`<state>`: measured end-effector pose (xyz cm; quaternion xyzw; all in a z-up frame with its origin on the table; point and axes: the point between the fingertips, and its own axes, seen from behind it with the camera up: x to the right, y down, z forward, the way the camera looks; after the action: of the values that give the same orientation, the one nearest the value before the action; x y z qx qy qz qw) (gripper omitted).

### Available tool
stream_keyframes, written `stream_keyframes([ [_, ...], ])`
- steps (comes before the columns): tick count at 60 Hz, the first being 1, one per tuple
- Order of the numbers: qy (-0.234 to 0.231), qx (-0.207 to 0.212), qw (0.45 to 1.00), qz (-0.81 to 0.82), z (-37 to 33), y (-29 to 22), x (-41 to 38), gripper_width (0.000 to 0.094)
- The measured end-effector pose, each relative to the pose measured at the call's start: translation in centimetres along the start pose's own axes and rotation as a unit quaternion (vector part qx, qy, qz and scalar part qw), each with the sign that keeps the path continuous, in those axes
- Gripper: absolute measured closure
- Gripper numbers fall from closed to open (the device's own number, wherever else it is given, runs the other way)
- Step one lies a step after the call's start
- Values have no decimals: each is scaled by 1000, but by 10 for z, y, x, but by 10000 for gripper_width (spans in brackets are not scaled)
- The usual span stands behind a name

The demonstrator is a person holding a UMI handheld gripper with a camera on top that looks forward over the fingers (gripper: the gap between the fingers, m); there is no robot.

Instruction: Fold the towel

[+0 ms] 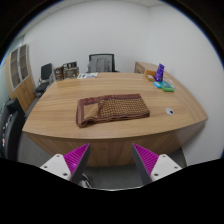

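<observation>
A brown patterned towel (112, 108) lies rumpled and partly folded on the middle of a wooden table (60, 118). My gripper (112, 160) is open and empty, held back from the table's near edge, well short of the towel. Its two fingers with magenta pads (75, 157) stand wide apart, with the floor between them.
A purple bottle (159, 73) and a small green item (167, 88) stand at the table's far right. A small white object (170, 110) lies right of the towel. Office chairs (101, 63) stand behind the table, and shelves (20, 65) at the left wall.
</observation>
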<state>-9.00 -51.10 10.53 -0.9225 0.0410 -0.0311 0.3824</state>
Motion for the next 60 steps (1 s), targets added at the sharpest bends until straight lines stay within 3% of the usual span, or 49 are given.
stream_keyframes([
  [16,-68,25,997,-29,134,-82,-127,71],
  [29,-47,-16,997,-54,237,-94,-159,129],
  [40,-33,-18,996,-77,256,-98,-157,368],
  [49,-13,-25,994,-102,263,-105,-147,797],
  [56,-19,-30,995,-96,262,-109,-150,855],
  [60,-49,-31,995,-76,255,-114,-165,863],
])
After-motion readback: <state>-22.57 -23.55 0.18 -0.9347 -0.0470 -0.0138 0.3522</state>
